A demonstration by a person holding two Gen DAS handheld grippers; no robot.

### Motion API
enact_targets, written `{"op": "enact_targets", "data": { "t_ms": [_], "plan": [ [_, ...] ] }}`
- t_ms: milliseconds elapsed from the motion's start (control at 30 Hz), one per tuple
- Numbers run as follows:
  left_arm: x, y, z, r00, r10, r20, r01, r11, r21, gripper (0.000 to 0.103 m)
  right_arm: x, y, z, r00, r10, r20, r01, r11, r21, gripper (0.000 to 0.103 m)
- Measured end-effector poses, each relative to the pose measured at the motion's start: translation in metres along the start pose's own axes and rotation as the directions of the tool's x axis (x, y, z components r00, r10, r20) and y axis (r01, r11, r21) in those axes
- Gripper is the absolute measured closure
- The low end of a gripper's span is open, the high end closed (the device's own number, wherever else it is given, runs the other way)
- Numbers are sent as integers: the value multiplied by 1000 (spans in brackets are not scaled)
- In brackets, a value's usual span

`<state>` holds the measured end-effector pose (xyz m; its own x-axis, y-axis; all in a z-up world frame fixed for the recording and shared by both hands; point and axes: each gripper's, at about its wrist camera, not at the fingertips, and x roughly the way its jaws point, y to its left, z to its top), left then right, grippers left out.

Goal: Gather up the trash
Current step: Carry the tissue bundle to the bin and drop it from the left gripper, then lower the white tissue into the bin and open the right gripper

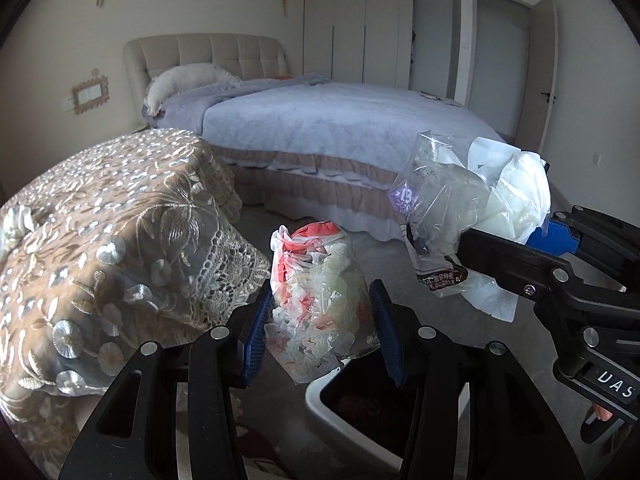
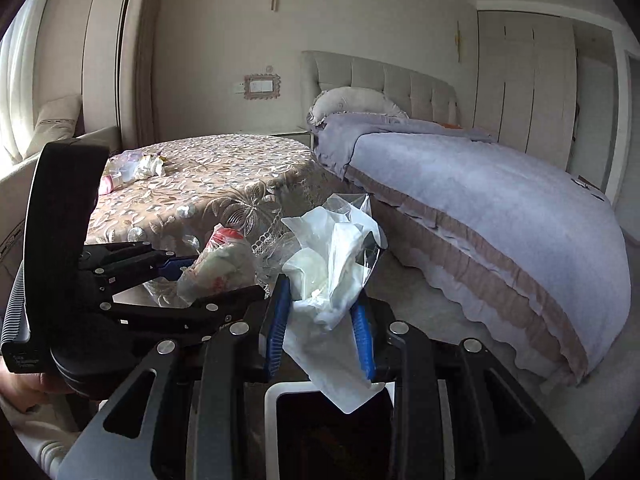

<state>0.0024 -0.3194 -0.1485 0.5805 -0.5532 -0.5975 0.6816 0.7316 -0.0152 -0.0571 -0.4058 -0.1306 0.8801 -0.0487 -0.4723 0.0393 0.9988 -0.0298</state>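
Note:
My left gripper (image 1: 320, 292) is shut on a crumpled clear bag with red and white print (image 1: 316, 300), held just above the white trash bin (image 1: 318, 402) with its dark liner. My right gripper (image 2: 320, 304) is shut on a bundle of white paper and clear wrappers (image 2: 332, 264), hanging over the same bin (image 2: 272, 398). In the left wrist view the right gripper (image 1: 508, 236) and its bundle (image 1: 472, 208) sit to the right. In the right wrist view the left gripper (image 2: 220, 280) and its printed bag (image 2: 222, 258) sit to the left.
A round table under a lace cloth (image 1: 120, 220) stands close on the left, with more scraps and a pink item (image 2: 136, 166) on its far side. A bed with a lilac cover (image 2: 480, 200) fills the right. Grey floor lies between them.

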Motion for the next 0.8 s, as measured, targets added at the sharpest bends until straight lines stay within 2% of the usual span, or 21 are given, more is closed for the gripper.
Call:
{"op": "enact_targets", "data": {
  "t_ms": [167,400,467,500,533,600,667,800],
  "plan": [
    [21,-15,-4,996,-65,-55,66,998,12,56,0,-15,-14,999,-31,-15,31,999,12,71],
    [60,-42,-16,978,-118,-170,131,989,65,54,7,-34,-28,997,-60,-48,62,997,39,71],
    [70,-49,-19,970,-133,-202,153,985,86,45,8,-38,-33,996,-67,-60,70,997,44,71],
    [74,-53,-22,965,-146,-219,169,981,93,20,9,-39,-35,995,-72,-66,75,996,47,71],
    [79,-57,-23,959,-151,-242,179,979,98,5,10,-41,-37,994,-76,-73,80,995,52,71],
    [86,-62,-27,952,-164,-258,195,976,101,5,14,-45,-41,992,-81,-93,87,994,58,71],
    [90,-65,-29,950,-144,-277,181,977,114,5,17,-48,-45,991,-83,-107,90,994,65,71],
    [84,-56,-24,967,-56,-250,95,984,148,5,24,-53,-51,989,-69,-127,79,994,76,70]
  ]
}}
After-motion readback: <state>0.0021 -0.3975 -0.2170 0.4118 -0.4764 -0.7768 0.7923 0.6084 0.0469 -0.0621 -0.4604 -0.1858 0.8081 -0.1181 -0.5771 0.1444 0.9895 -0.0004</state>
